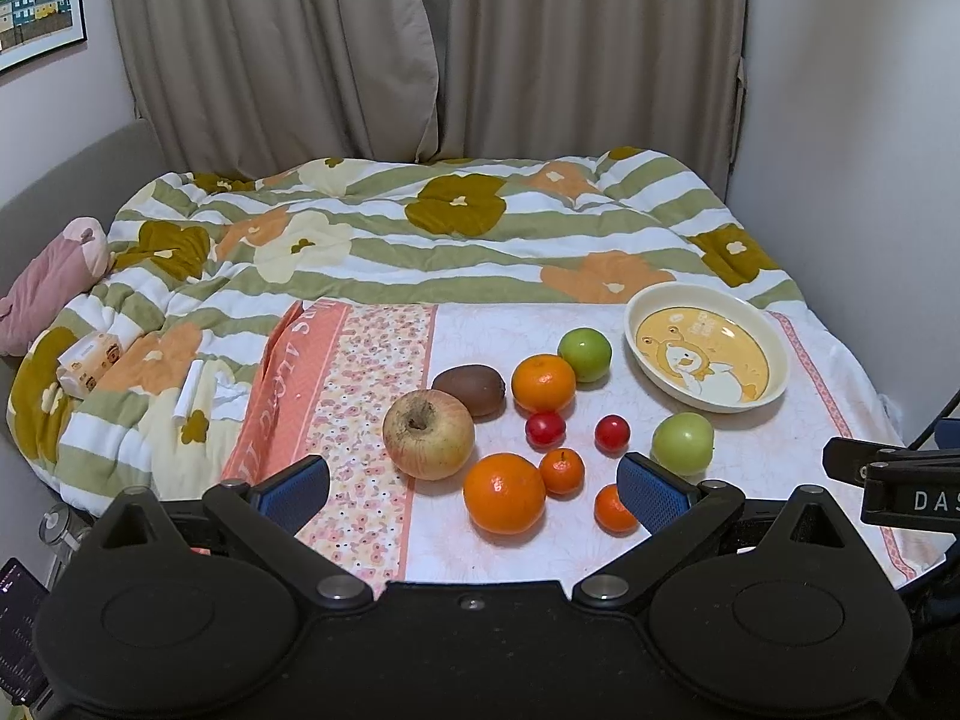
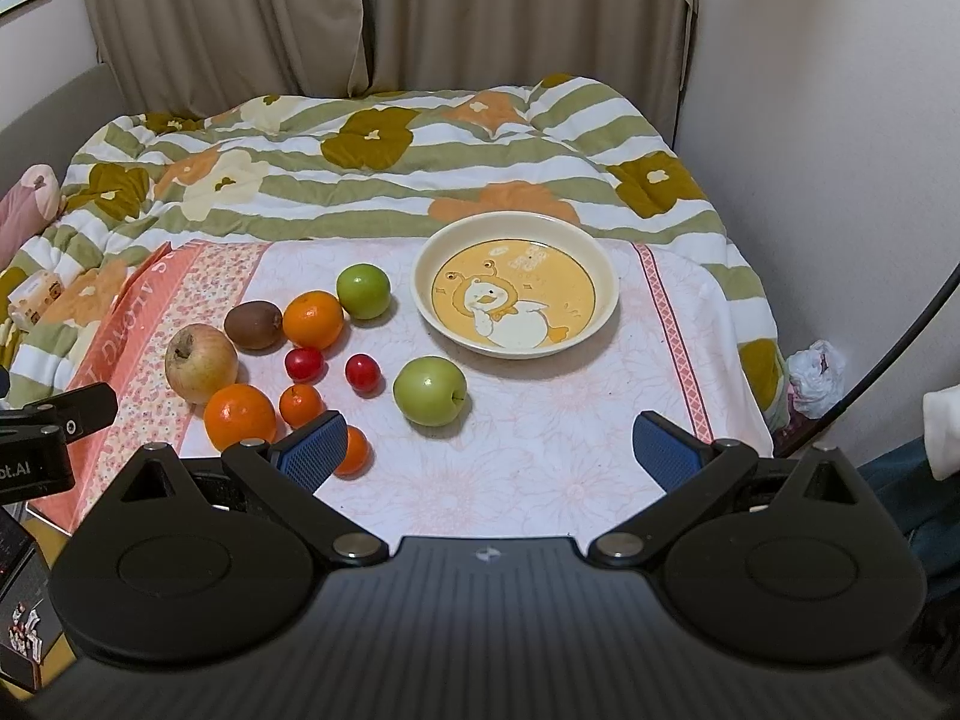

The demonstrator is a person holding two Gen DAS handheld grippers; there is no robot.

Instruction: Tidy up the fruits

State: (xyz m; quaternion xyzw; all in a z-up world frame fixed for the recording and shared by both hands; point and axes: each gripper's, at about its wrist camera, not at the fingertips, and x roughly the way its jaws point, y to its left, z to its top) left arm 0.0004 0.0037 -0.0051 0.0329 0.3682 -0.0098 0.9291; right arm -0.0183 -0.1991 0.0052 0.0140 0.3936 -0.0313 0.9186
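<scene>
1. Fruits lie loose on the pink cloth (image 2: 540,450), left of the empty duck plate (image 2: 606,276): nearer green apple (image 2: 429,390), far green apple (image 2: 362,291), kiwi (image 2: 254,324), russet apple (image 2: 201,363), oranges, two cherry-red fruits.
2. Left gripper (image 1: 474,489) and right gripper (image 2: 489,450): both released, jaws wide, nothing between the pads, both hanging above the near edge of the cloth.
3. Likely step: first pick. Judgement: the nearer green apple suits the right gripper; centre the jaws on its widest girth, close gently, since round fruit rolls.
4. Bedding (image 1: 420,228) is soft; expect sag.

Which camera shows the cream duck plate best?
The right wrist view: the cream round plate with a yellow duck picture sits near centre, whole and facing the camera. The left wrist view shows it whole too, but off right, skewed.
</scene>
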